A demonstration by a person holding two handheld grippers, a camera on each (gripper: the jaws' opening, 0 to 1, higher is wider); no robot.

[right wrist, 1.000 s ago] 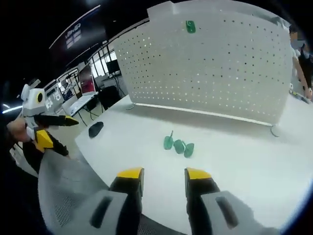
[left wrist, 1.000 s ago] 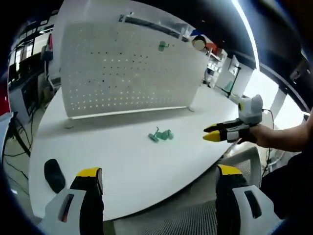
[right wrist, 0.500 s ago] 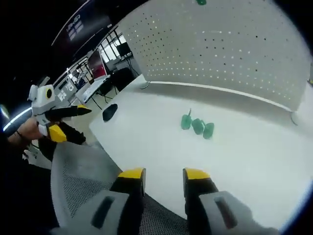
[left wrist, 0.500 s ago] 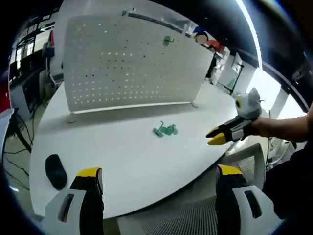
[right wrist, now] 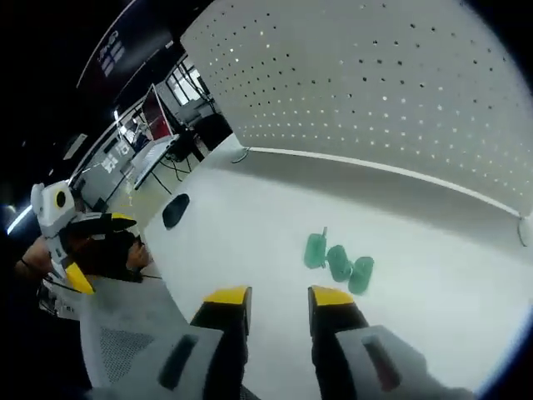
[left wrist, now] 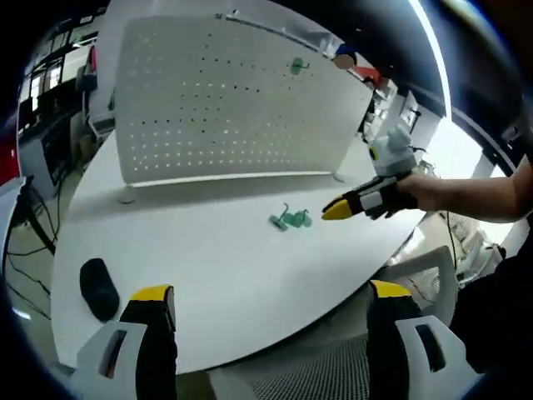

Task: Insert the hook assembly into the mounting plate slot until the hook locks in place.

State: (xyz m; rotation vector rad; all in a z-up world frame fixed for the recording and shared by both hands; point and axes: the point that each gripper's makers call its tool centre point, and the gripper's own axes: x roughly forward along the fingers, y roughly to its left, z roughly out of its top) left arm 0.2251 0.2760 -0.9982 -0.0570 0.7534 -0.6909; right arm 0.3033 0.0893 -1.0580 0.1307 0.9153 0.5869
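Three green hook pieces (left wrist: 291, 219) lie together on the white table (left wrist: 208, 258), in front of an upright white perforated mounting plate (left wrist: 233, 108). Another green hook (left wrist: 297, 67) hangs near the plate's top edge. My left gripper (left wrist: 271, 292) is open, its jaws wide apart over the table's near edge, with nothing between them. My right gripper (left wrist: 337, 210), held by a hand, hovers just right of the pieces. In the right gripper view the green pieces (right wrist: 337, 260) lie just beyond my right gripper (right wrist: 279, 297), whose jaws stand a little apart and empty. The left gripper (right wrist: 100, 250) shows at far left.
A black mouse (left wrist: 98, 287) lies on the table's left near corner, also seen as the mouse (right wrist: 175, 210) in the right gripper view. A grey mesh chair (right wrist: 125, 342) stands at the table's near edge. Desks and monitors (right wrist: 141, 142) stand beyond the table.
My right gripper has moved forward and left over the table, closing in on the green pieces. The left gripper stays open and about where it was.
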